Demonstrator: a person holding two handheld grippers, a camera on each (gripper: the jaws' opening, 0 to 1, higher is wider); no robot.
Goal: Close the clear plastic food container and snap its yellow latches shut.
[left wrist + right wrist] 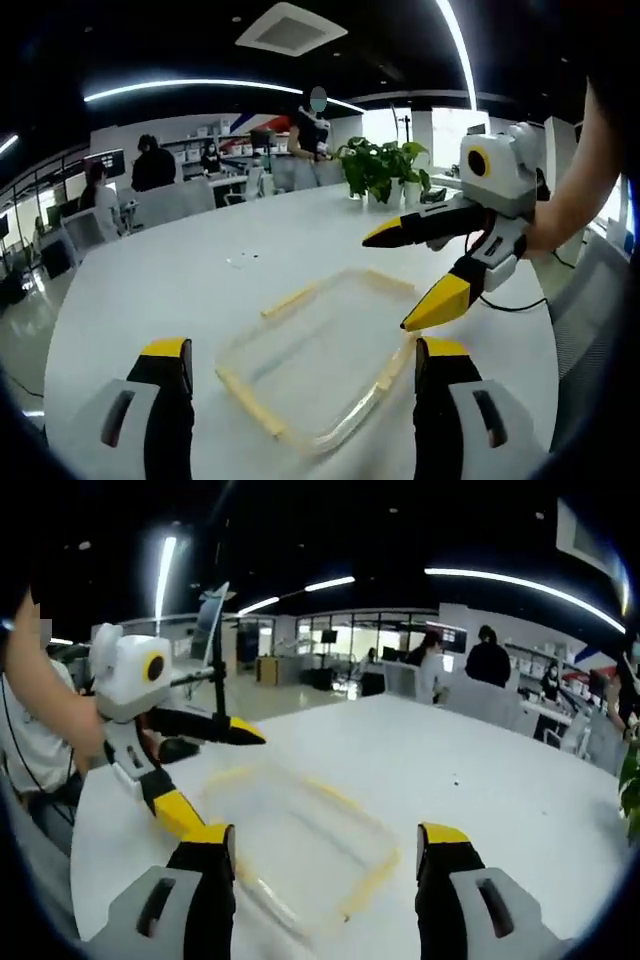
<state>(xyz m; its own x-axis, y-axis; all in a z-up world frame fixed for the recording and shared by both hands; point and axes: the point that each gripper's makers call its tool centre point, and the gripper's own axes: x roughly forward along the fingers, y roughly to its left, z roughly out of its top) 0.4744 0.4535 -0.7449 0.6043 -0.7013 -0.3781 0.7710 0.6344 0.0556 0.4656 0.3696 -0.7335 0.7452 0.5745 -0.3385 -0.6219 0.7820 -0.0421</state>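
A clear plastic food container (322, 362) with yellow latches (250, 402) on its edges lies flat on the white table (180, 290). My left gripper (302, 365) hangs open just above its near side, nothing between the jaws. The right gripper (420, 275) comes in from the right, open, its yellow-tipped jaws spread over the container's right edge. In the right gripper view the container (300, 845) lies ahead of my open right gripper (325, 850), and the left gripper (215, 770) reaches in from the left, open, over the container's left end.
A potted green plant (380, 170) stands at the table's far edge. Office chairs (170, 205) and several people sit beyond the table. A person's arm (580, 180) holds the right gripper. A cable (520, 305) trails on the table at right.
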